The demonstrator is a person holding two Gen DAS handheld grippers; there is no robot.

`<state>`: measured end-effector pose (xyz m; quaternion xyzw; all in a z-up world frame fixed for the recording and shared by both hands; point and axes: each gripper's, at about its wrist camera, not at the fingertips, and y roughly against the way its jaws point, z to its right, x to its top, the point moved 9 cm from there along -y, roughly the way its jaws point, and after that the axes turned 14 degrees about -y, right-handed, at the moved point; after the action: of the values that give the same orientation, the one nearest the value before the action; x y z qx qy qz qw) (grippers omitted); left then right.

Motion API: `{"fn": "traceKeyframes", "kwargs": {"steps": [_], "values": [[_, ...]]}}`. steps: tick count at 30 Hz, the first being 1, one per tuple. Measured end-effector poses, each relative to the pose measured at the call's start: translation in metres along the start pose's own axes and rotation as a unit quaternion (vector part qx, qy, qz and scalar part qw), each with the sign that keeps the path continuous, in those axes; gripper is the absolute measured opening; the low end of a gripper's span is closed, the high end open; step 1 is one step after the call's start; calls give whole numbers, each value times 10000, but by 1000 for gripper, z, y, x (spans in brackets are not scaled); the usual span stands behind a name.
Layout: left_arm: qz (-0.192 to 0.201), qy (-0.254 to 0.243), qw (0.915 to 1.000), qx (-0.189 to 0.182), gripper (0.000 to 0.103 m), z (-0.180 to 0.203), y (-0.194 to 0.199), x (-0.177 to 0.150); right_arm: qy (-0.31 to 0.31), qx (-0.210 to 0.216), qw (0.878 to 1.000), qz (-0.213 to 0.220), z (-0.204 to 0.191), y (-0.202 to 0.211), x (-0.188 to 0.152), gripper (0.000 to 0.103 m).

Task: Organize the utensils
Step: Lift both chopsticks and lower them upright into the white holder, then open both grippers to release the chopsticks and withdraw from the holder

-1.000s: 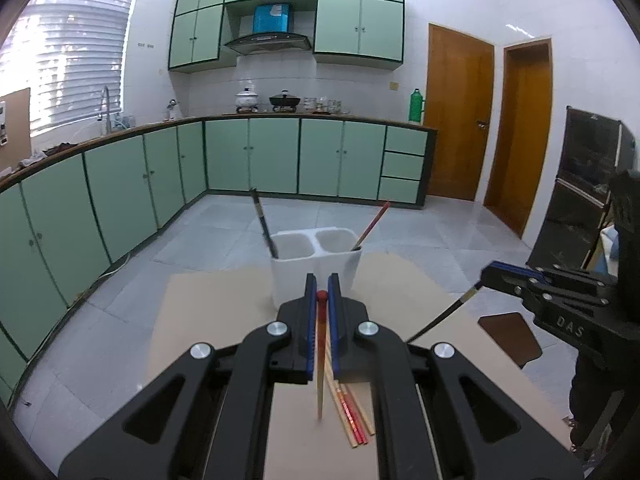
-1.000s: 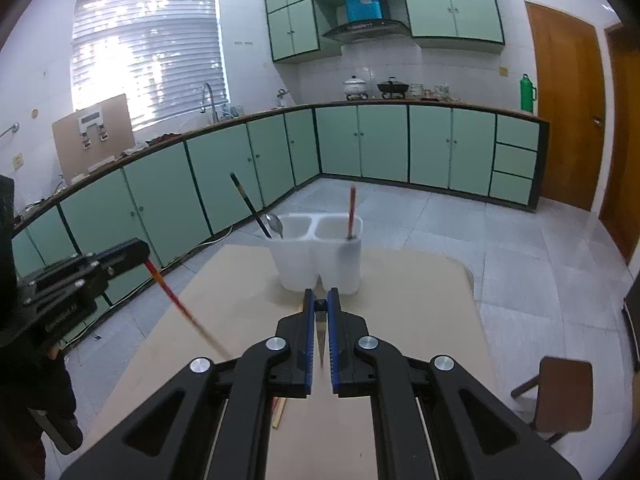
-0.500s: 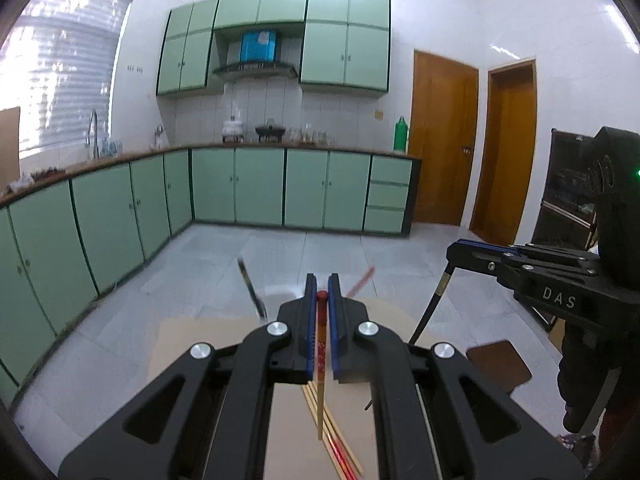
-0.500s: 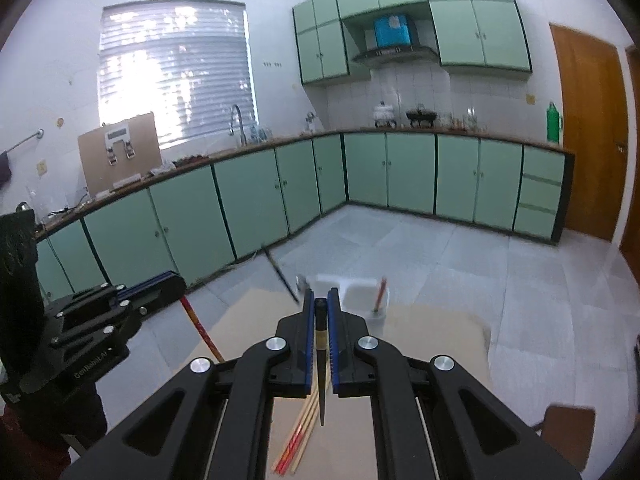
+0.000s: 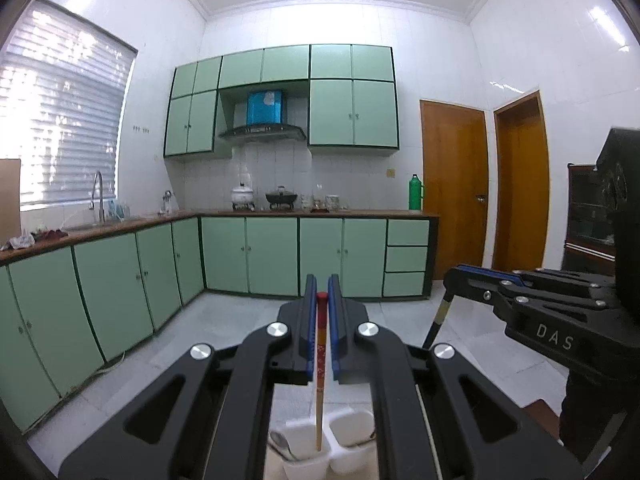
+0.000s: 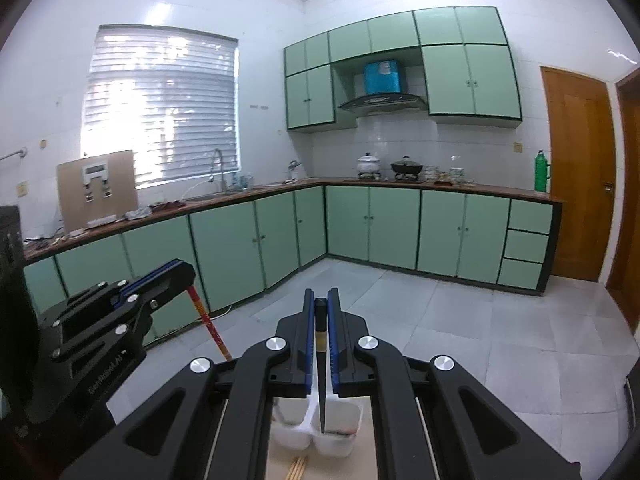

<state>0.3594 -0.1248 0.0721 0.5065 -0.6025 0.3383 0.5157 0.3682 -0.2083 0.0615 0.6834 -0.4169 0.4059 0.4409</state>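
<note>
Above two-cell white holder — left tongs clamp one red chopstick, right tongs one black chopstick.

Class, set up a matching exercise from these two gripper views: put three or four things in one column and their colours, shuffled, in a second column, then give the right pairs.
Things:
1. chopstick in the left gripper
2. chopstick in the right gripper
3. utensil holder
4. bottle on the counter

Colours:
A. white
B. green
C. red-topped
D. black-topped

Pairs: 1-C, 2-D, 3-A, 4-B
</note>
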Motion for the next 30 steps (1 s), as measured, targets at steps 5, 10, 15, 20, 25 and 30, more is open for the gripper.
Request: {"fn": "traceKeyframes", "kwargs": {"steps": [5, 10, 15, 20, 25, 30], "values": [[-283, 32, 9996, 42, 5, 6, -46, -30, -146, -115, 9996, -217, 19, -39, -16, 6], [-766, 154, 9969, -30, 5, 4, -73, -71, -246, -207, 9984, -468, 37, -64, -42, 6], [-1211, 173, 9924, -94, 6, 0, -87, -105, -253, -184, 9960, -835, 43, -78, -69, 6], [-1318, 212, 9910, -108, 12, -8, -80, -116, -354, -91, 9949, -940, 47, -73, -78, 9], [-1186, 221, 9927, -48, 31, -18, -55, -107, -480, -47, 9957, -790, 53, -49, -71, 17], [-1000, 223, 9947, 16, 47, -24, -17, -98, -544, -71, 9971, -532, 58, -12, -66, 40]]}}
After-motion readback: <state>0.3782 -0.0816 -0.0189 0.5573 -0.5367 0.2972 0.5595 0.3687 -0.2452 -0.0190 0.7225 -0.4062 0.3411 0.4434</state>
